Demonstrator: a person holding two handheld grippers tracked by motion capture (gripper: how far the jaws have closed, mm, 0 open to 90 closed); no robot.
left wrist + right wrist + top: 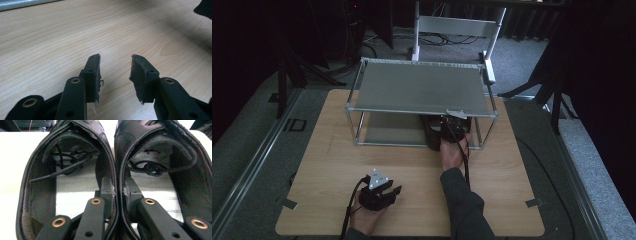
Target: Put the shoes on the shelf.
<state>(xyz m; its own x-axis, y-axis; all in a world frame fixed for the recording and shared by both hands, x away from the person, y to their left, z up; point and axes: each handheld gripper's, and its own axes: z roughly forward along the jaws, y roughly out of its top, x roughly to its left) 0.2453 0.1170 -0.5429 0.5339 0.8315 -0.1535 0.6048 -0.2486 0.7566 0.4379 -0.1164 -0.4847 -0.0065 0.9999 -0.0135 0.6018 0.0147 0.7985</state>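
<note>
We see a pair of black leather shoes [115, 157] from behind their heels in the right gripper view, side by side with their inner walls pressed together; the leather is smooth and slightly glossy, the collars curve in rounded ovals, and thin black laces [62, 167] lie loose inside each opening. The right gripper [116, 190] has one jaw dropped inside each shoe, and the two jaws pinch the touching inner walls between them, so the claw is clamped on the pair. In the high view the shoes [432, 131] sit on the lower level of a metal-framed rack [422, 89], at its right end and under its flat grey upper shelf, with the right gripper [454, 125] reaching in from the front edge. The rack stands at the back half of a light wooden table [337, 150] with visible grain and rounded corners; the front half of the board is bare wood around the hands. The left gripper [379, 192] rests low near the front edge of the table, well apart from the rack, with its grey three-cornered plate on top. In the left gripper view its jaws [115, 75] stand spread with nothing between them, their dark pads [138, 77] worn and ragged at the edges. We can read no brand or writing on the shoes or rack.
</note>
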